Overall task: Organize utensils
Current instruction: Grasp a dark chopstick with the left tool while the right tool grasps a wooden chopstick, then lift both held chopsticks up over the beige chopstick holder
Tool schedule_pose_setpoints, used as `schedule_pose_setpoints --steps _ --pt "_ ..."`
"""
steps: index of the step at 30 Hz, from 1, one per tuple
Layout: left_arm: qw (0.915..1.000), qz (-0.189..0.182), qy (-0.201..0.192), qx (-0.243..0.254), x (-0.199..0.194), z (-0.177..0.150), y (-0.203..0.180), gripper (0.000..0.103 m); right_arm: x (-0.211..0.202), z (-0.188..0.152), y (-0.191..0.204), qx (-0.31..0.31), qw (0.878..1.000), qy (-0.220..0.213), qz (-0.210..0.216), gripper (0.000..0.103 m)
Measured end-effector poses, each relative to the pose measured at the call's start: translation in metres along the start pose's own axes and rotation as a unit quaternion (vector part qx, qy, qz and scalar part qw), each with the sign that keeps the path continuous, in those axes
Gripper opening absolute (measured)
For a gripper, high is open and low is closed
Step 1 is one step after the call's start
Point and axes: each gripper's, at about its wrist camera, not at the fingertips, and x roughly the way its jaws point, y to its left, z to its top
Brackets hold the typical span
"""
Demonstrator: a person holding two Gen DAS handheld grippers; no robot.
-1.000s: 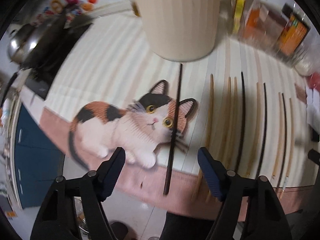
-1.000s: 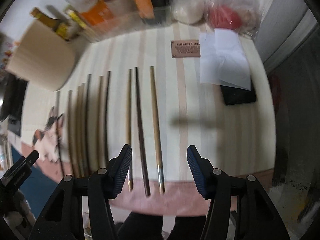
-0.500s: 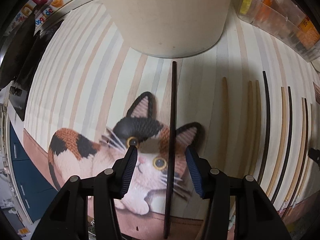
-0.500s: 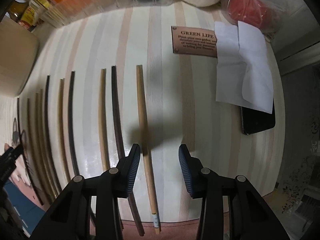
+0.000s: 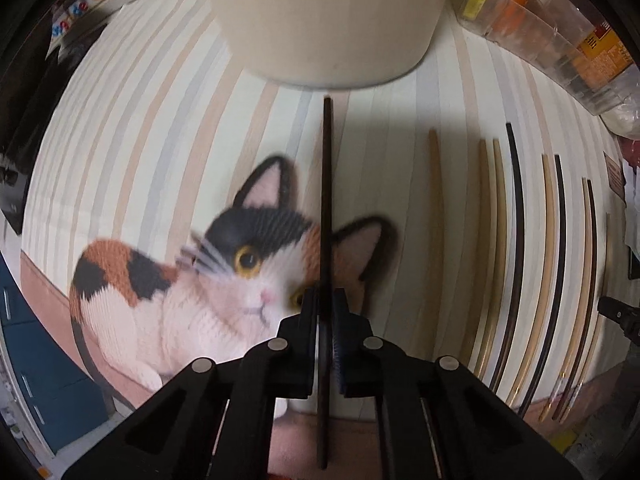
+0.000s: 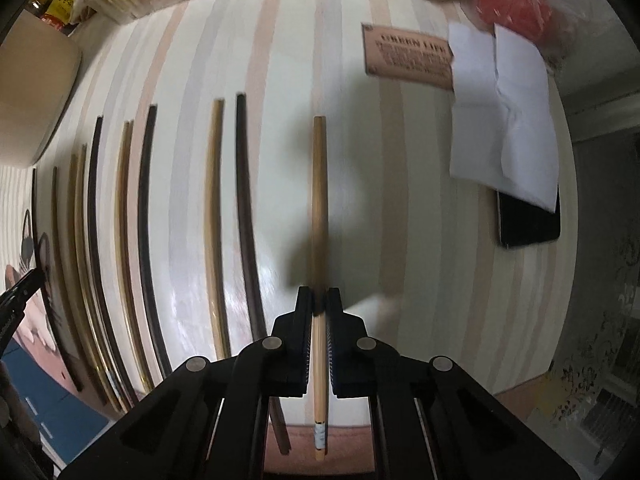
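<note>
A home kitchen table: cat-print tablecloth (image 5: 160,140), chopsticks (image 6: 216,220), condiment bottles (image 5: 560,40).

A striped tablecloth (image 6: 280,60) with a cat print (image 5: 224,280) covers the table. Chopsticks (image 6: 146,240) lie in a row on it, left of the right gripper's fingers. Ahead and right of them lie white paper (image 6: 504,120) and a black phone (image 6: 528,224). A cream container (image 5: 320,16) stands just ahead of the left gripper.

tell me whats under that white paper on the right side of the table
A black phone lies under the white paper, its lower part sticking out. The paper also covers an edge of the brown label; the phone's upper part is hidden.
</note>
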Motion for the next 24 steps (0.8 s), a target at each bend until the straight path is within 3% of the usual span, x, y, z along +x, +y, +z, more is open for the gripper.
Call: schedule_pose_setpoints --steps 10,18,24 --pt "0.9985 -0.047 0.029 0.009 0.006 -0.023 0.018 0.009 0.008 -0.013 0.0 0.031 0.999 0.039 0.017 0.008" --pt "0.9984 -0.04 0.033 0.023 0.009 0.001 0.014 0.01 0.016 -0.019 0.011 0.04 0.998 0.056 0.012 0.008" --pt "0.9986 -0.022 0.024 0.041 0.005 0.0 0.002 0.005 0.017 0.01 0.002 0.04 0.996 0.073 0.014 0.008"
